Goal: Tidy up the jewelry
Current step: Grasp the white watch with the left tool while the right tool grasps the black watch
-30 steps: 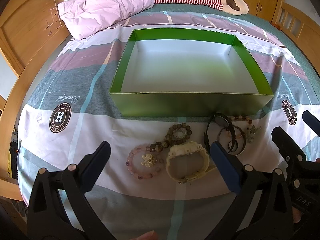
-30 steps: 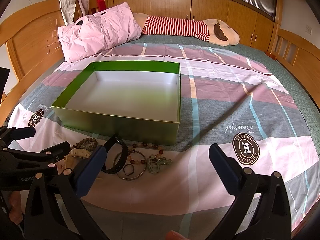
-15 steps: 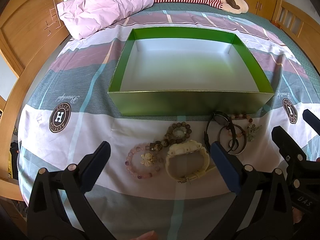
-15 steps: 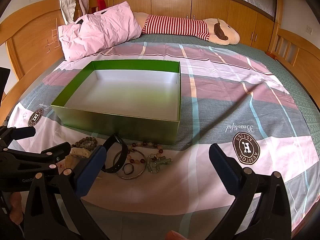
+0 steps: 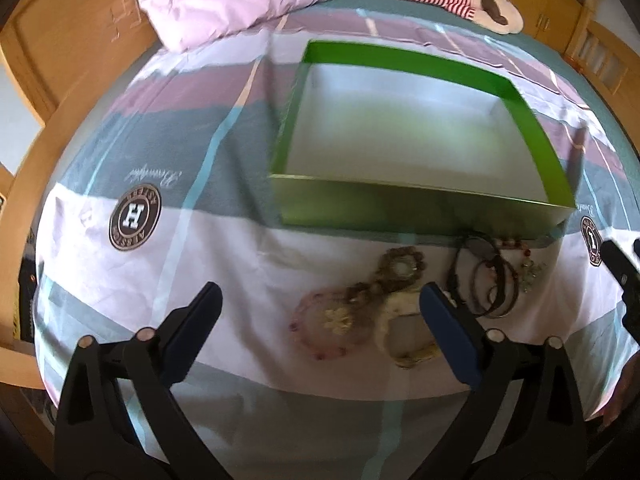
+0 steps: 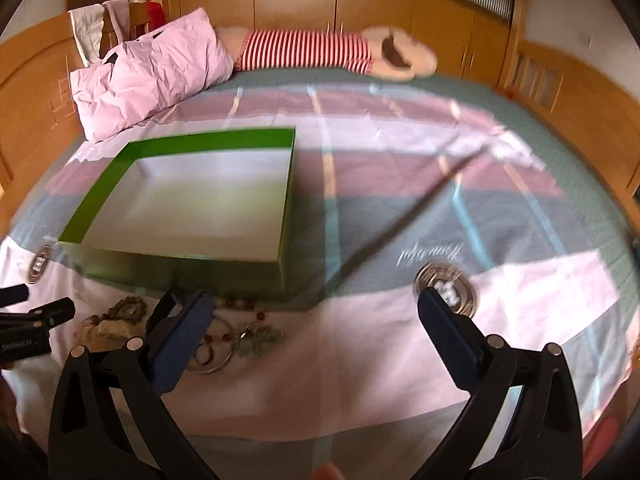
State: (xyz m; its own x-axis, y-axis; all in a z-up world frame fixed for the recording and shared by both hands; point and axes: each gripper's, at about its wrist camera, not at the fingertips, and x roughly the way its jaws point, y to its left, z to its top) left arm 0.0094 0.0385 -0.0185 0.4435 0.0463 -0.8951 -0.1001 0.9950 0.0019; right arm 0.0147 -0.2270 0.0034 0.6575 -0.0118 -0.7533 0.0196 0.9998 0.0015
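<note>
An empty green box (image 5: 420, 204) with a white inside lies on the bed; it also shows in the right wrist view (image 6: 180, 268). In front of it lie a pink bead bracelet (image 5: 332, 328), a brown bead bracelet (image 5: 400, 270), a cream watch (image 5: 408, 344), dark bangles (image 5: 492, 292) and a greenish charm piece (image 6: 256, 338). My left gripper (image 5: 320, 328) is open above the pink bracelet. My right gripper (image 6: 316, 328) is open and empty, just right of the jewelry. Both views are blurred.
A pink pillow (image 6: 152, 76) and a striped plush toy (image 6: 320, 50) lie at the head of the bed. Wooden bed rails (image 5: 52, 56) run along both sides. The patterned sheet (image 6: 460, 208) stretches right of the box.
Both grippers have swung left, so the box and jewelry sit further right in the left view. The right view has tilted upward. Jaws stay open; jewelry has not moved.
</note>
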